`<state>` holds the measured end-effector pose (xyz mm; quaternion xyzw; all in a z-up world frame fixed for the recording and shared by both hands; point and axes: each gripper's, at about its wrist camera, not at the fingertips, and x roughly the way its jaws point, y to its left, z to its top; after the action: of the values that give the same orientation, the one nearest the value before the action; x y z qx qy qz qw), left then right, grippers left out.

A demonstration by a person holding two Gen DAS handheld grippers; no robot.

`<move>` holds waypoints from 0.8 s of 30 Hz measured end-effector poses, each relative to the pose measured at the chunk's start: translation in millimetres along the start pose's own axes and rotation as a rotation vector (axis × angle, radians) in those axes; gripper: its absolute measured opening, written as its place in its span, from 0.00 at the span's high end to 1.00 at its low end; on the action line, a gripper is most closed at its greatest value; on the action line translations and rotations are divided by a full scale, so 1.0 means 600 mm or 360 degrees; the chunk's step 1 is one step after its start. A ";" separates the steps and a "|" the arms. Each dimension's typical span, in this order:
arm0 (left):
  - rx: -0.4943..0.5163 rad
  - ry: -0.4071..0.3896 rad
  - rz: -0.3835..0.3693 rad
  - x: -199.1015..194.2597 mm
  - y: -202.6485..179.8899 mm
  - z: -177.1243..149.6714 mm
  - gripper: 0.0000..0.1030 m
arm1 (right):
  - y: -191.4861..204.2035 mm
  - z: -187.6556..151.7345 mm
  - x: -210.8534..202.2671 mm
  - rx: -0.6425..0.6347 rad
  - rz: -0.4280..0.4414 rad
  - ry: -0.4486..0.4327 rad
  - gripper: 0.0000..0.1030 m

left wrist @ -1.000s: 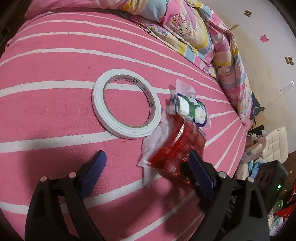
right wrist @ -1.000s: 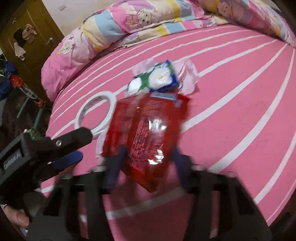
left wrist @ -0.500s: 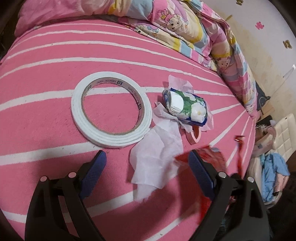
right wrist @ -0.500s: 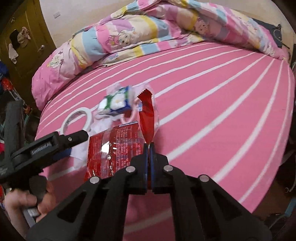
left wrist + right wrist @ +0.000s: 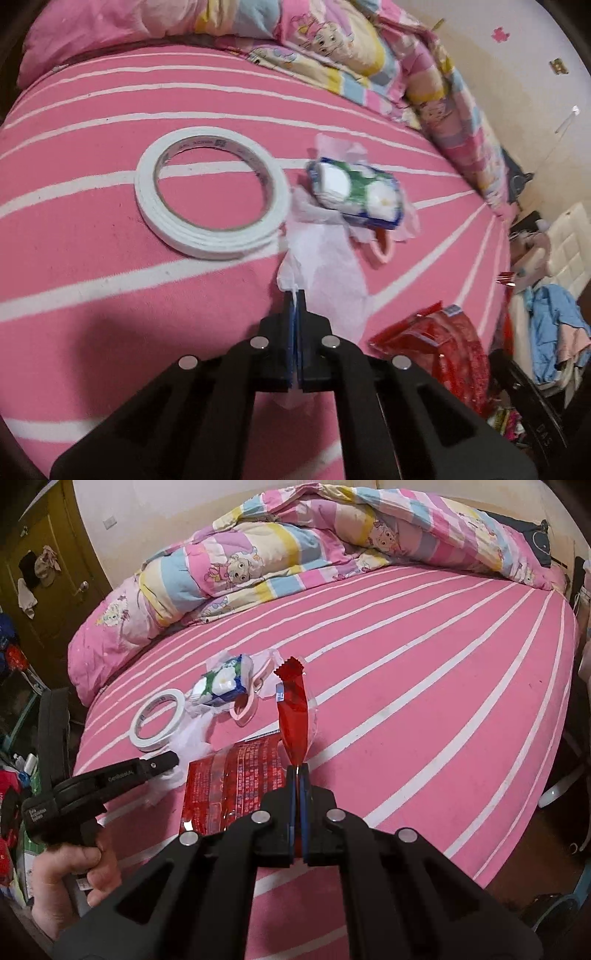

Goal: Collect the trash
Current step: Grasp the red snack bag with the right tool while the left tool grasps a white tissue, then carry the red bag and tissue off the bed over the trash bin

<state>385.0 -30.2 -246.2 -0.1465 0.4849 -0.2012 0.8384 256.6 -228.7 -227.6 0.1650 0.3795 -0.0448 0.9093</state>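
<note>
Red wrapper (image 5: 292,716) pinched upright in right tool (image 5: 297,771).

A pink white-striped bed (image 5: 424,664) fills the room, a pastel cartoon quilt (image 5: 280,550) heaped against a cream wall (image 5: 517,85).

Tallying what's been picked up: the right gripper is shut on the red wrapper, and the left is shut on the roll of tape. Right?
Not quite. The left gripper is shut on the white tissue, as the left wrist view shows; the tape roll lies untouched on the bed. The right gripper does pinch the red wrapper.
</note>
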 end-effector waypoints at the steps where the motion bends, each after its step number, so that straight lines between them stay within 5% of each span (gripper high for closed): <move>1: -0.0003 -0.0012 -0.0029 -0.007 -0.004 -0.004 1.00 | 0.000 0.000 -0.005 0.0005 0.0007 -0.0005 0.97; 13: 0.0055 -0.0148 -0.0329 -0.145 -0.091 -0.083 1.00 | -0.040 -0.013 -0.139 0.0039 0.0061 -0.0139 0.97; 24: 0.0246 -0.0030 -0.0602 -0.211 -0.304 -0.199 1.00 | -0.175 -0.081 -0.343 0.0133 -0.0123 -0.0277 0.97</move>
<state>188.5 -135.5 -128.5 -0.1722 0.4239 -0.3903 0.7990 56.1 -320.4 -142.5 0.1835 0.3030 -0.1098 0.9287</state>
